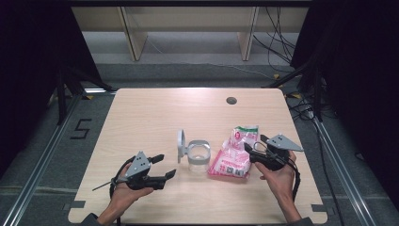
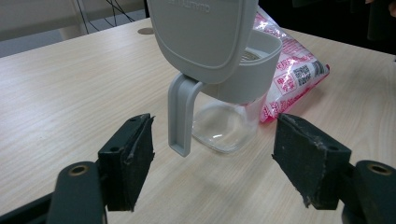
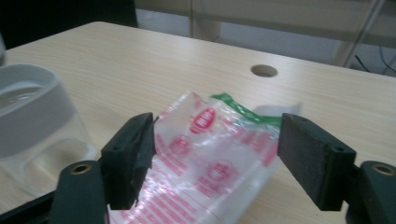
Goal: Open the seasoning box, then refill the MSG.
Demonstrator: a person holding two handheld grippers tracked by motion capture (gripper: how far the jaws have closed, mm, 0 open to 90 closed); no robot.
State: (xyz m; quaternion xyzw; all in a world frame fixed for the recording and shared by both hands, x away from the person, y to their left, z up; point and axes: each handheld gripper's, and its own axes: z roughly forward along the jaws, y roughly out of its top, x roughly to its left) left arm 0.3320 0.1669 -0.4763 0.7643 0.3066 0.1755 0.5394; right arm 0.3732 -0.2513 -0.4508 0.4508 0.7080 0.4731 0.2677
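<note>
A clear jar with a grey collar stands near the middle of the table, its grey lid flipped up on the left. A pink and white plastic bag with a green top lies just right of it. My left gripper is open, low over the table and pointing at the jar from its left; the lid rises ahead of it. My right gripper is open at the bag's right edge. Its jaws straddle the crumpled bag without pressing on it.
The wooden table has a round cable hole at its far right. Beyond the far edge are a floor, desk legs and cables. The jar sits left of the right gripper's jaws.
</note>
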